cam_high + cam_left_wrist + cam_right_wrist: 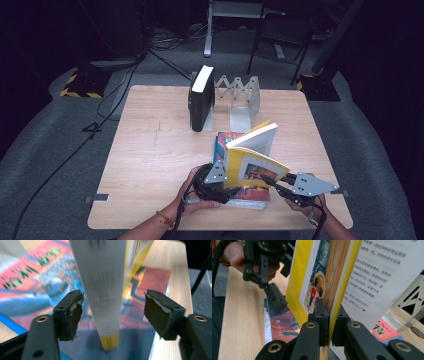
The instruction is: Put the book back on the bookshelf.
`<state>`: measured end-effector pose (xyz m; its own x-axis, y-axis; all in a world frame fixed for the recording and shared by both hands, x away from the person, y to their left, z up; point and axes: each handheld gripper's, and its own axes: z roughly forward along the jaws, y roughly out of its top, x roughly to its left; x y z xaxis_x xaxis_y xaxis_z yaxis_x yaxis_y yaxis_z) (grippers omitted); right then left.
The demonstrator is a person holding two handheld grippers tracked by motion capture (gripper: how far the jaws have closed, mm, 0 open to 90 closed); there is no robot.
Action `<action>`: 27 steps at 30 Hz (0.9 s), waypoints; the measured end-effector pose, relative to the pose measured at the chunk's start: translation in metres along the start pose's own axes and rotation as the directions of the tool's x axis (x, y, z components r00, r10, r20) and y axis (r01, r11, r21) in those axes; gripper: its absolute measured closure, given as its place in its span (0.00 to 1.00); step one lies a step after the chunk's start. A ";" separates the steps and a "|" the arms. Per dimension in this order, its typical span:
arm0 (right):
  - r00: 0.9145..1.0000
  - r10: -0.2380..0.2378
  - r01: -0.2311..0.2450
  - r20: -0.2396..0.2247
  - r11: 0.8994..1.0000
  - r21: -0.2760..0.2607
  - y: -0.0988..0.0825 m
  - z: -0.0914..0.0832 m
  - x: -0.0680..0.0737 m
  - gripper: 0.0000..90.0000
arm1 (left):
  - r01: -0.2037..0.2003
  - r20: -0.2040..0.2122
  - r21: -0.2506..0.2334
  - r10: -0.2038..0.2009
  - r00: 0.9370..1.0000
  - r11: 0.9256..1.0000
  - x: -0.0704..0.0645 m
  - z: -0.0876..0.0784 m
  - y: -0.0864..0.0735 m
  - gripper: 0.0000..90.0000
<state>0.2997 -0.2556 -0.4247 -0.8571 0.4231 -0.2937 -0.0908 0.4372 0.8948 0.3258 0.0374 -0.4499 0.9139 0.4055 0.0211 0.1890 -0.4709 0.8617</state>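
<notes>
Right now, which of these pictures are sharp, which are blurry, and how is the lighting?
High view: the wooden table is evenly lit, the room behind almost black, detail soft. Left gripper view: the yellow book and the red cover beneath are smeared with blur, while the left gripper jaws are sharper. Right gripper view: crispest; the right gripper and printed page are clear, the page brightly lit.

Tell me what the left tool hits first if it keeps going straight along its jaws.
Most likely the yellow book: its page edge stands upright between the open jaws of the left tool, with neither pad touching it. Going straight on, the tool would slide around that edge. The red book lies flat beyond, though depth is unclear.
</notes>
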 end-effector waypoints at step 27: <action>0.985 0.098 -0.098 0.142 0.995 -0.008 -0.003 0.008 -0.020 0.50 | -0.101 -0.030 -0.048 0.099 0.995 0.994 -0.006 -0.010 0.018 0.80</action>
<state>0.3211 -0.2593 -0.4242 -0.7813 0.5723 -0.2491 -0.0100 0.3876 0.9218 0.3204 0.0341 -0.4294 0.9170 0.3799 0.1216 0.0787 -0.4713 0.8784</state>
